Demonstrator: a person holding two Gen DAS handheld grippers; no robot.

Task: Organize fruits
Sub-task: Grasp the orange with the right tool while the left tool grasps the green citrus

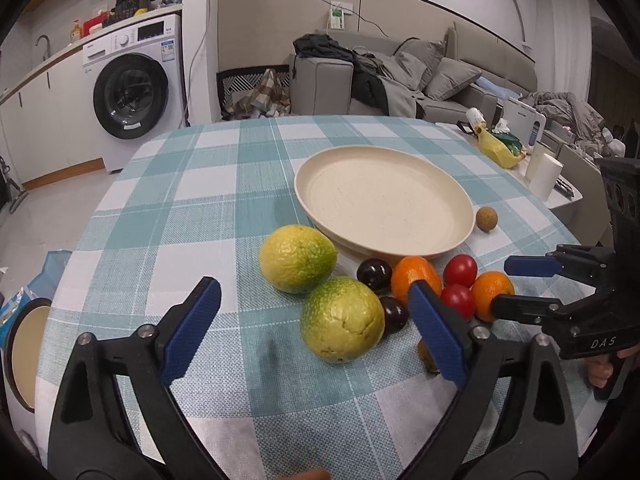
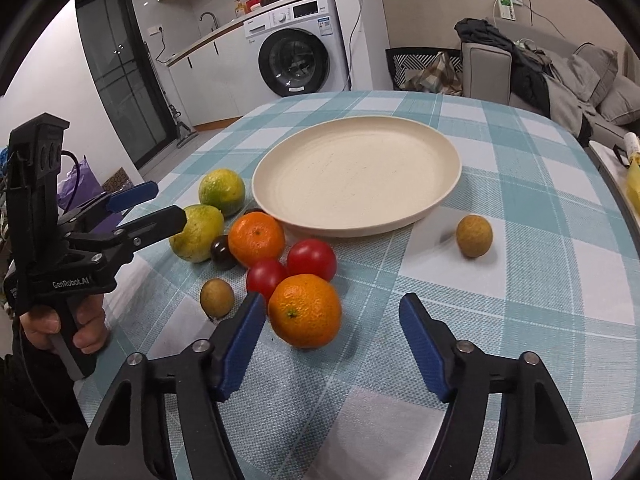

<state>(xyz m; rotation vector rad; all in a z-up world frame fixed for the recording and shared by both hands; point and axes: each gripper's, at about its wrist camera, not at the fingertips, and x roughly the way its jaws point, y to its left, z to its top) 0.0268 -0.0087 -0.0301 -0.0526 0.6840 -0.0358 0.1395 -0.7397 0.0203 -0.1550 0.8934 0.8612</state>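
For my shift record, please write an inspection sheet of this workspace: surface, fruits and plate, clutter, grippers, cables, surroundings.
Surface: checked tablecloth, flat.
Job's things: cream plate empty; beside it two green citrus, two oranges, two red tomatoes, dark plums, two small brown fruits, one lying apart.
Clutter: yellow bag and paper roll on the side table.
Grippers: left gripper open around a green citrus; right gripper open around an orange, fingers not pressing.
Cables: wall cable above the sofa.
Surroundings: washing machine, sofa with clothes.
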